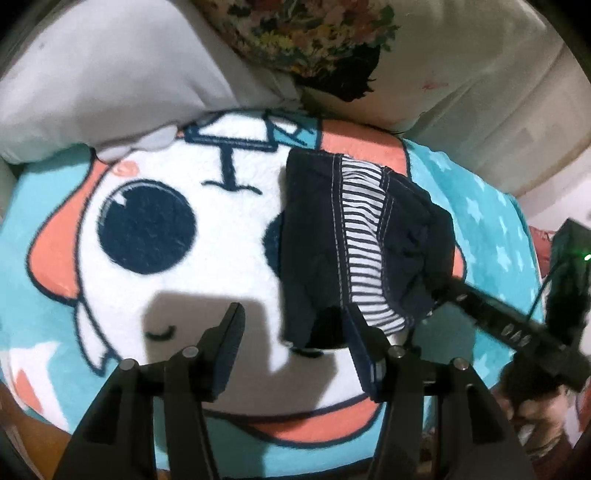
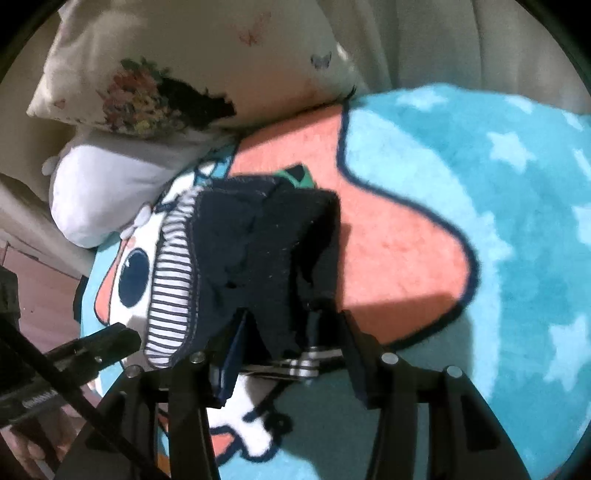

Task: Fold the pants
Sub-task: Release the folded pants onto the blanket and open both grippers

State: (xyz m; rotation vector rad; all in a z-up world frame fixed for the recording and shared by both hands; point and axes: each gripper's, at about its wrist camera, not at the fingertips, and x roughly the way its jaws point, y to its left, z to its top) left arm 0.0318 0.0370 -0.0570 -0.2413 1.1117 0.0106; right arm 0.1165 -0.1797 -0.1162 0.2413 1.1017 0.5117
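Observation:
The pants are small, dark navy with a white-and-navy striped panel, and lie bunched on a cartoon blanket. My left gripper is open, its right finger at the pants' near edge, holding nothing. In the right wrist view the pants rise in a heap right in front of my right gripper. Its jaws stand apart with dark cloth and a striped hem draped between them. The right gripper's arm reaches in from the right in the left wrist view.
The blanket is teal with white stars, an orange patch and a white big-eyed face. A white pillow and a floral cushion lie at its far edge. A pale sofa back rises behind. The left gripper shows at lower left.

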